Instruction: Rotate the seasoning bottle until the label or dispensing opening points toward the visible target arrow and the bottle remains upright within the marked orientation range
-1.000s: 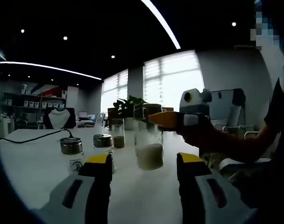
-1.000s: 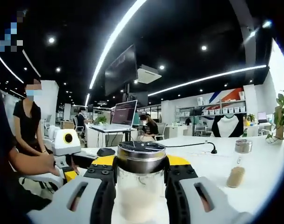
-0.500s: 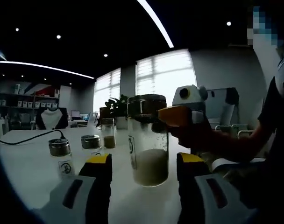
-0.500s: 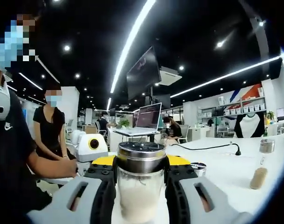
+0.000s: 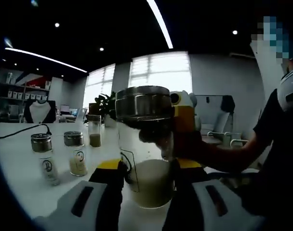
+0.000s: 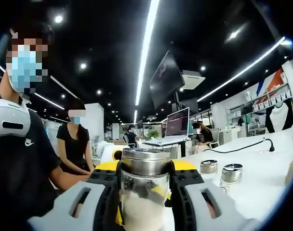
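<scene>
**Seasoning bottle clamped in my right fingers, standing between my left ones**

My right gripper is closed on the seasoning bottle: both jaws press the glass just under its metal cap, and the bottle stands upright between them, pale powder filling its lower part. In the left gripper view the same seasoning bottle sits between the jaws of my left gripper, with a printed label edge showing on the side toward my left jaw. Those jaws stand close on either side of the glass, but I cannot tell whether they touch it. My right gripper reaches in from behind the bottle at cap height.

Beyond my left jaw, on the white table, stand two small capped jars side by side, and a taller glass bottle farther back.
</scene>
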A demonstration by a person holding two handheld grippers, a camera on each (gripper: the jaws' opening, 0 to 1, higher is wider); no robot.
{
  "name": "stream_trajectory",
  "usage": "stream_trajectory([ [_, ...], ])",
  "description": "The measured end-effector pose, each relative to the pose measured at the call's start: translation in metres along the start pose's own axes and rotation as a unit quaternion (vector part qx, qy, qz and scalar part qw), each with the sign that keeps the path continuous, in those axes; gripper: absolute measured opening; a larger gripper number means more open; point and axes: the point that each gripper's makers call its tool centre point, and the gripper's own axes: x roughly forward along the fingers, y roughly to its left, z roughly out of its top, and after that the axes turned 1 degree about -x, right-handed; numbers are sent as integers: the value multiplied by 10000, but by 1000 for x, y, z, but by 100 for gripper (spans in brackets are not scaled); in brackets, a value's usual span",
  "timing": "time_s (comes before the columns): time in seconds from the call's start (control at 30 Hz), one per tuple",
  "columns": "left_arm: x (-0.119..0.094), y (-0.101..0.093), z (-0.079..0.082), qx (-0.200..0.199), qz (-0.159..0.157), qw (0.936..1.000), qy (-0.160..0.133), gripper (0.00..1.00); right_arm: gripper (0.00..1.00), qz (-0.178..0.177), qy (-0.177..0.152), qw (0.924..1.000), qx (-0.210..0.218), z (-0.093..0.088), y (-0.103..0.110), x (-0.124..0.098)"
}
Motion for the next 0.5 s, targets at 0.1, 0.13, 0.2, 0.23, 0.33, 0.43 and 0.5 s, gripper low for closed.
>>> stream_trajectory([
  [0.1,-1,5,1,-39,222,9997,60,43,37,-119,3,9999,-19,1,-4,0],
  [0.13,-1,5,1,-32,282,9995,100,43,37,-126,0,9999,-28,1,-4,0],
  [0.2,-1,8,2,119,512,9985,144,43,37,-208,-57,9997,-117,2,-4,1],
  [0.23,-2,12,3,206,674,9974,152,43,37,-303,-57,9993,-222,3,-5,2],
  [0.33,-5,25,3,571,1228,9903,297,42,37,-554,28,9980,-307,1,-11,4],
  [0.43,-9,34,3,584,1573,9853,319,42,37,-978,-124,9949,-211,-2,-20,8],
  [0.5,-10,38,0,583,1749,9822,367,42,38,-1273,-122,9915,-258,-8,-27,11],
])
